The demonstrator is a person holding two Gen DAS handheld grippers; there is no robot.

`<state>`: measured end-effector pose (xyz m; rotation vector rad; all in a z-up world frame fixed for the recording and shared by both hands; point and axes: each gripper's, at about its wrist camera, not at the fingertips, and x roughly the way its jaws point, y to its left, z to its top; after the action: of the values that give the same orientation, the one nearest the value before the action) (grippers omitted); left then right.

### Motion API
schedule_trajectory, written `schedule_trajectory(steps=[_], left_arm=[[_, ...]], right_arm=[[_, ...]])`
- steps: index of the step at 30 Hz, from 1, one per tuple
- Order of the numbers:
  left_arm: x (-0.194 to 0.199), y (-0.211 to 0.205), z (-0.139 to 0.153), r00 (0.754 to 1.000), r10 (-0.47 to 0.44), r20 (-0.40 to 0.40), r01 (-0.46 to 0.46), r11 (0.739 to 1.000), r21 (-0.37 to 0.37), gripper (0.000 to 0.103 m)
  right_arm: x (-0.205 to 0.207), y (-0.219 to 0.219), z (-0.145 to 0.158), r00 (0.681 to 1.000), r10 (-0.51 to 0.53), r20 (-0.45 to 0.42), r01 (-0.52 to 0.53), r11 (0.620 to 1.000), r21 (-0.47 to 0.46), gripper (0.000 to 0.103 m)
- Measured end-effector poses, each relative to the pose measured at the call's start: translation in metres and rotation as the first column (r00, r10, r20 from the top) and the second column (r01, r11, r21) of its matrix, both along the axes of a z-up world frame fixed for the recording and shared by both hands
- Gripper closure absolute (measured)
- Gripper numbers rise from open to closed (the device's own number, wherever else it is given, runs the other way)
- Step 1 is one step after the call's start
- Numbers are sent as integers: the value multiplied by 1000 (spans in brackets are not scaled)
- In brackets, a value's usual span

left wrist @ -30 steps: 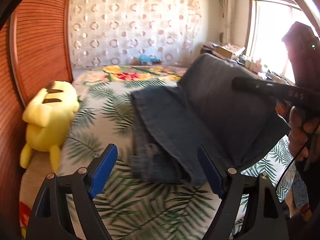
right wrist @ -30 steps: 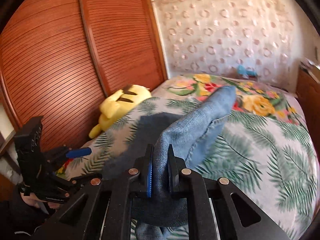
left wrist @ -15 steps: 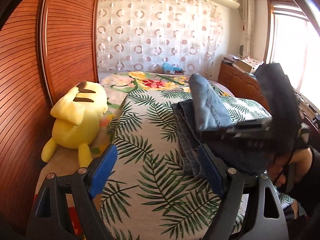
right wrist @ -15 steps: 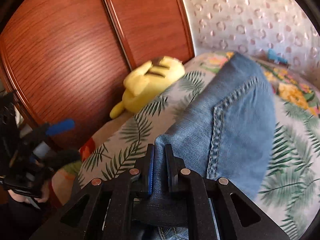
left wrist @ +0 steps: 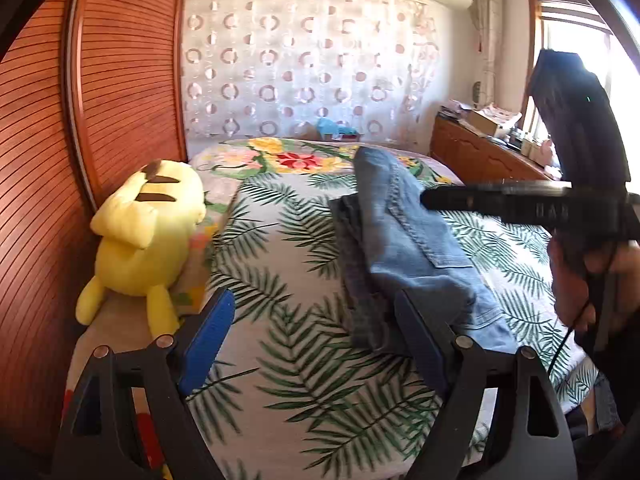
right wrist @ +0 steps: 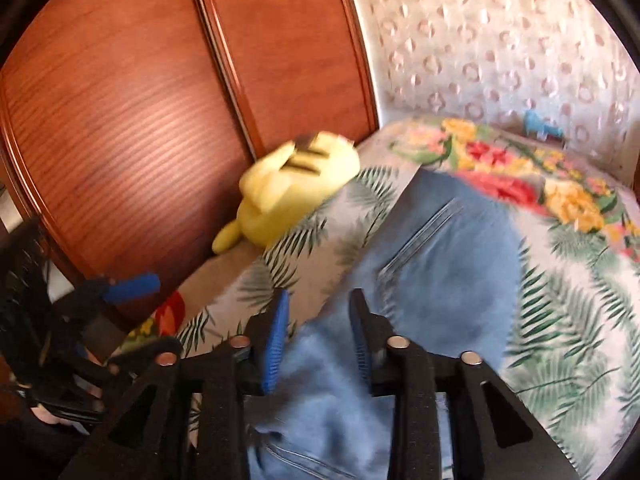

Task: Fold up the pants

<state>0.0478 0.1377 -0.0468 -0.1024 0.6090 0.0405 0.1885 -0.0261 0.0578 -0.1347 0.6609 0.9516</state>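
Pants (left wrist: 404, 240) of blue denim lie folded on the bed (left wrist: 280, 280), a long bundle running from the near right toward the far flowered end, with a darker layer showing along its left edge under the lighter top layer. A seam and a pocket corner show on the top face.

The right claw (right wrist: 318, 340) hangs low over the near end of the pants; its jaws are opening, with denim in the gap between the blue pads (right wrist: 276, 340), and the cloth no longer looks pinched, though blur makes contact hard to judge. In the left wrist view this claw shows as a dark bar reaching in from the right above the bundle, held by a hand (left wrist: 592, 280).

The left claw (left wrist: 316, 340) stands wide open and empty, over the leaf-print cover to the left of the pants; its right finger sits just in front of the bundle's near edge, touching or not I cannot tell.

A yellow plush toy (left wrist: 148, 236) lies at the left edge of the bed against the wooden wardrobe doors (left wrist: 120, 80).
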Motion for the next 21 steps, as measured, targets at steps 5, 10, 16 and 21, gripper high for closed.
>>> schedule_trajectory(steps=[5,10,16,21], left_arm=[[18,-22,0,998,-67,-6,67,998,-8,20],[49,-33,-1,993,-120,-15,119,992,-52,20],[72,-37,-25,988,-131,-86,125,989,-75,20],[74,-34,-47,983,-117,-141,104,990,-94,20]], right_arm=[[17,-27,5,994,-81,68,83,996,-34,57],[21,-42,0,987,-119,107,128,989,-78,53],[39,-31,-9,985,-139,106,151,982,-116,44],[64,-19,-15,984,-141,107,155,978,-143,42]])
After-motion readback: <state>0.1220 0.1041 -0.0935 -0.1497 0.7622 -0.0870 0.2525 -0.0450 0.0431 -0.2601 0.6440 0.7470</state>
